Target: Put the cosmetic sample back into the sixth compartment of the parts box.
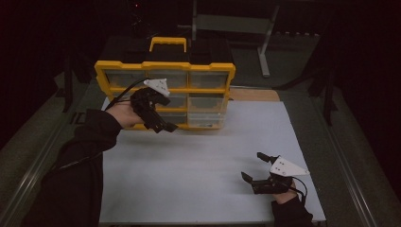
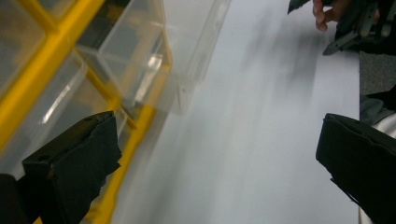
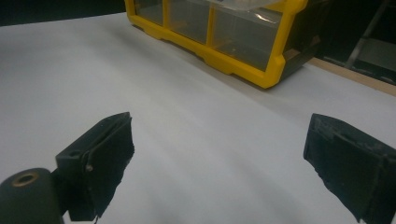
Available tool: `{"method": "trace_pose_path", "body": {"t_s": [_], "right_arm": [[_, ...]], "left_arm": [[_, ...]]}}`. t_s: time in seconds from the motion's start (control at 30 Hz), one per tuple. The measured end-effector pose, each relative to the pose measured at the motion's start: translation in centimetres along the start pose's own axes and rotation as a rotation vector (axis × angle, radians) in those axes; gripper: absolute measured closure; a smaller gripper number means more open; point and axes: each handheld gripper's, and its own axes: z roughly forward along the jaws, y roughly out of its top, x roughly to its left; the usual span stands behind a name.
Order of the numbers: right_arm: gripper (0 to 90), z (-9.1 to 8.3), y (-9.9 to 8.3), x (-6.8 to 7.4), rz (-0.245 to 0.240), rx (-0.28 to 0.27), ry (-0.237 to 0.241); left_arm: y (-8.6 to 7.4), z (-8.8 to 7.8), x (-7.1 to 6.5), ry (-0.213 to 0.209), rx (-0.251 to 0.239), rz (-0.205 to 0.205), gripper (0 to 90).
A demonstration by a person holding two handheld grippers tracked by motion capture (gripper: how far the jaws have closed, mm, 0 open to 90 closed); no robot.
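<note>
A yellow organiser case [image 1: 165, 71] with clear drawers and a top handle stands upright at the back of the white sheet [image 1: 198, 161]. My left gripper [image 1: 169, 114] hovers open just in front of the case's lower left drawers, with nothing between its jaws. In the left gripper view my left gripper [image 2: 215, 172] is wide open beside the yellow frame [image 2: 28, 70], and a clear drawer [image 2: 196, 46] sticks out of the case. My right gripper [image 1: 252, 165] rests open near the sheet's front right, far from the case [image 3: 224, 42]. In its own view my right gripper [image 3: 219, 163] holds nothing.
A wooden board edge [image 1: 255, 94] shows behind the sheet at the right. A metal stand [image 1: 265, 42] sits farther back in the dark. Metal rails run along both table sides. The other hand and its gripper [image 2: 355, 23] show far off in the left gripper view.
</note>
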Motion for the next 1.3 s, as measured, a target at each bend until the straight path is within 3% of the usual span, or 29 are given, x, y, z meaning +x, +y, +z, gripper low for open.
{"method": "trace_pose_path", "body": {"t_s": [0.47,0.7,0.73,0.83,1.0,1.3], "right_arm": [[8.4,0.1,0.1,0.1,0.002,0.001,0.004],[8.4,0.1,0.0,0.0,0.000,0.001,0.003],[8.4,0.1,0.0,0.0,-0.002,0.002,0.002],[8.4,0.1,0.1,0.1,-0.004,0.003,0.002],[8.4,0.2,0.1,0.1,-0.003,0.000,0.004],[8.4,0.2,0.1,0.1,-0.002,0.001,0.004]], "left_arm": [[-5.4,-0.9,-0.8,0.028,-0.036,-0.070,0.1],[-8.1,-0.5,-1.6,0.069,-0.049,-0.099,0.1],[-9.1,-0.3,-2.0,0.101,-0.060,-0.115,0.1],[-10.3,-0.1,-2.4,0.136,-0.069,-0.139,0.1],[-11.9,0.4,-3.0,0.147,-0.091,-0.156,0.1],[-15.7,1.2,-4.3,0.209,-0.147,-0.231,0.1]]}}
